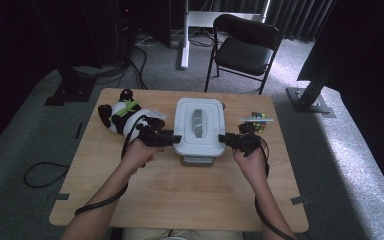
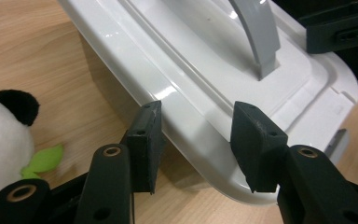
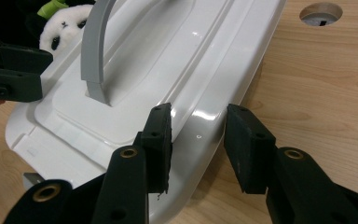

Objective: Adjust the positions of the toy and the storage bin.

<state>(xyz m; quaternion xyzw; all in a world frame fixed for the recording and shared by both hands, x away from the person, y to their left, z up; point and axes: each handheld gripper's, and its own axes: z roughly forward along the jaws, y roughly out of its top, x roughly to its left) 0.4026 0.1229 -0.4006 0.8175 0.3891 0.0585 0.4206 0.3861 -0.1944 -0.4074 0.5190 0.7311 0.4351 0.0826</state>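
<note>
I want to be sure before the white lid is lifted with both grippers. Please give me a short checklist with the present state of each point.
1. Left gripper astride the lid's edge: ok, the rim lies between its jaws.
2. Right gripper astride the opposite edge: ok.
3. Pads pressing firmly on the rim: cannot tell, gaps show beside the rim in both gripper views.
4. Grippers level with each other on opposite sides: ok in the high view.
5. Panda toy apart from the lid: ok, though close to the left gripper.
6. Puzzle cube apart from the lid: ok.
</note>
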